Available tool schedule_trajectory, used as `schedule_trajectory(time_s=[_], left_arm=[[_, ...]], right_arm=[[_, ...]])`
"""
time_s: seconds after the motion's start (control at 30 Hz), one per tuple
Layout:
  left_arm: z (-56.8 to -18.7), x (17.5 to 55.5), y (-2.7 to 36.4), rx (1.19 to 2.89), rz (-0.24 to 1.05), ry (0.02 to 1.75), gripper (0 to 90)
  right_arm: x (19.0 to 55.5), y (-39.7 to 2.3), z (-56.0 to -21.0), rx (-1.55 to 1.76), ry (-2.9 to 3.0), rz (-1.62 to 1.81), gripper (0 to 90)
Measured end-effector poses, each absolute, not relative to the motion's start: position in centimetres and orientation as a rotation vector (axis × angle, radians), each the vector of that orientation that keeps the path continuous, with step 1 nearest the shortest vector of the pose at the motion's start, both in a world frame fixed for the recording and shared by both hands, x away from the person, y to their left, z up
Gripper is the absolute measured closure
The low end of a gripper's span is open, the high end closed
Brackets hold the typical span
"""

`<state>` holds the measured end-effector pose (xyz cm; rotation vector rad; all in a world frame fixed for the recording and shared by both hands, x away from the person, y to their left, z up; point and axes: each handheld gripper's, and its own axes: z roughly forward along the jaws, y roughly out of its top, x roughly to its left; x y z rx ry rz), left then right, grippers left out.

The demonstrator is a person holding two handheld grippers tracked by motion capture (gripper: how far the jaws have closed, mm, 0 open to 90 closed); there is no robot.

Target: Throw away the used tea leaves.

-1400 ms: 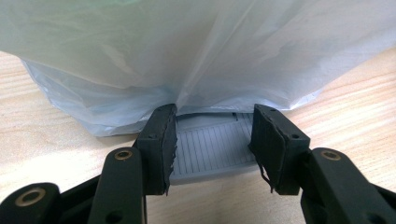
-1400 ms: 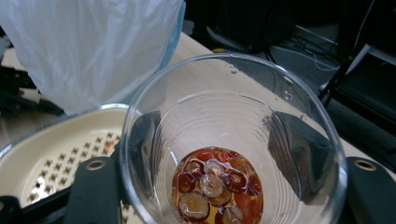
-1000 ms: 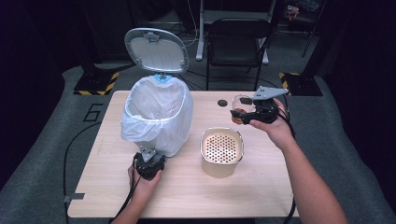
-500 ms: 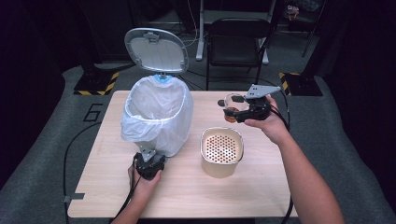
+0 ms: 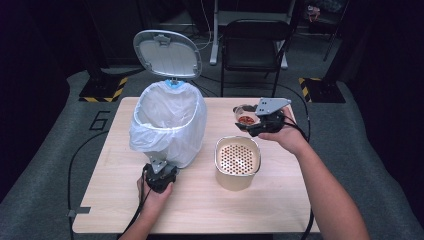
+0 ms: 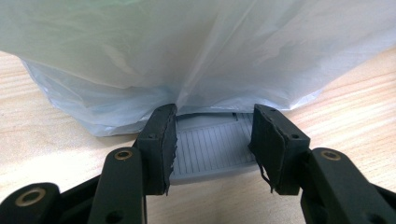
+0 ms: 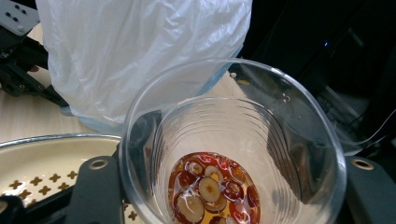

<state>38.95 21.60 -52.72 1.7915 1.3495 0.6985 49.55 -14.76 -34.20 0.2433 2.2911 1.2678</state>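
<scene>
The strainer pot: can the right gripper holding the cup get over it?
Probably yes. The right gripper holds the clear cup just behind the strainer pot, and nothing stands between them. The bin is off to the side.

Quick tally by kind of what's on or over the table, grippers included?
Pedal bin, lid up, white liner: 1
Cream strainer pot: 1
Clear cup with red slices in liquid: 1
Grippers: 2, left gripper, right gripper
Total: 5
</scene>
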Motion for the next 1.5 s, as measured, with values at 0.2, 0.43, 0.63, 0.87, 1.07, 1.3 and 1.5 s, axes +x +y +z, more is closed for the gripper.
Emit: schedule_trajectory(time_s=[0.2, 0.43, 0.63, 0.87, 1.07, 1.3, 1.5], left_arm=[[-52.7, 39.0, 21.6, 1.792, 0.698, 1.35, 50.4], [-52.7, 38.9, 21.6, 1.795, 0.699, 1.35, 50.5], [-52.6, 38.9, 21.8, 1.824, 0.693, 1.342, 50.4], [-52.7, 38.9, 21.6, 1.801, 0.699, 1.348, 50.4], [-52.7, 38.9, 21.6, 1.801, 0.699, 1.348, 50.4], [-52.7, 38.9, 21.7, 1.803, 0.699, 1.348, 50.5], [-52.7, 38.9, 21.6, 1.799, 0.699, 1.348, 50.4]], right_arm=[[48.1, -14.2, -34.4, 0.112, 2.196, 1.208, 37.2], [45.6, -13.0, -35.5, -0.099, 2.087, 0.951, 38.1], [44.3, -12.6, -36.4, -0.24, 1.986, 0.741, 38.3], [43.3, -12.1, -37.2, -0.395, 1.904, 0.589, 38.7], [42.6, -11.6, -38.5, -0.572, 1.821, 0.405, 39.0], [42.0, -11.1, -39.5, -0.753, 1.705, 0.204, 39.3], [41.3, -10.9, -39.4, -0.875, 1.571, 0.074, 39.4]])
